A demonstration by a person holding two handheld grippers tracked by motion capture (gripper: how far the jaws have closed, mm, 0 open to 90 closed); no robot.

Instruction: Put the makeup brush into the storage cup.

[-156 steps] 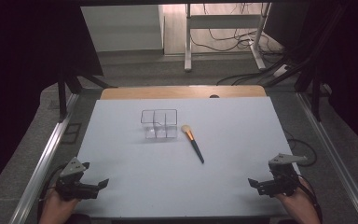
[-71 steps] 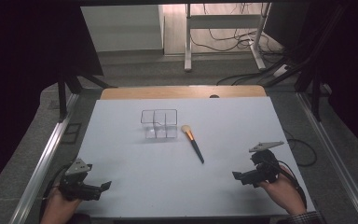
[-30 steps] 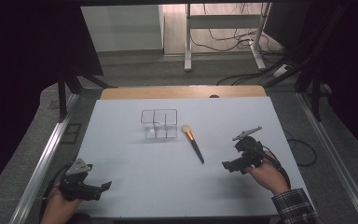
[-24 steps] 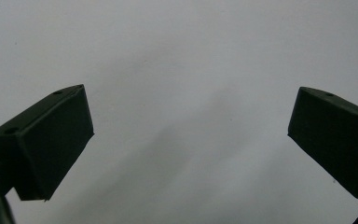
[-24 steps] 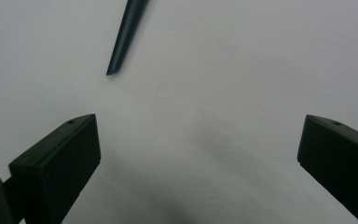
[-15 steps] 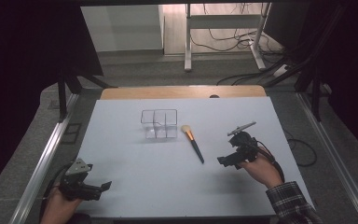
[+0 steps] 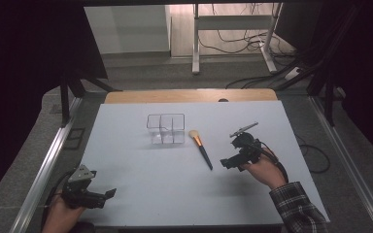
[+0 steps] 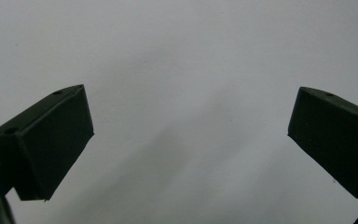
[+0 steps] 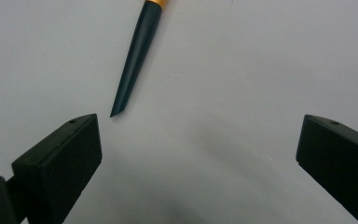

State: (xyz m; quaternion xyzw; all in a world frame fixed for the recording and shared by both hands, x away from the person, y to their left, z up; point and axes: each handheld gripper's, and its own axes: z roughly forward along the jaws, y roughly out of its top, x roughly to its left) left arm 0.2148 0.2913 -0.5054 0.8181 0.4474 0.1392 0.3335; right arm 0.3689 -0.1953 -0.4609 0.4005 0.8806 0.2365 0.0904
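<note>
A makeup brush (image 7: 202, 149) with a black handle, gold ferrule and pale bristles lies on the white table, its handle tip toward me. In the right gripper view the black handle (image 9: 135, 60) tapers down to just above my left jaw. My right gripper (image 7: 227, 163) is open, a short way right of the handle's tip. A clear divided organizer (image 7: 165, 128) stands left of the brush's bristle end. My left gripper (image 7: 106, 196) rests open near the table's front left corner, with bare tabletop between its jaws (image 8: 191, 140).
The white tabletop (image 7: 141, 165) ends in a wooden strip (image 7: 189, 95) at the far edge. Metal rails (image 7: 46, 165) run along both sides. Cables trail on the floor at the right (image 7: 315, 155) and beyond the table.
My right gripper has moved from the front right corner forward and left, up to the brush's handle end. The left gripper has stayed in place.
</note>
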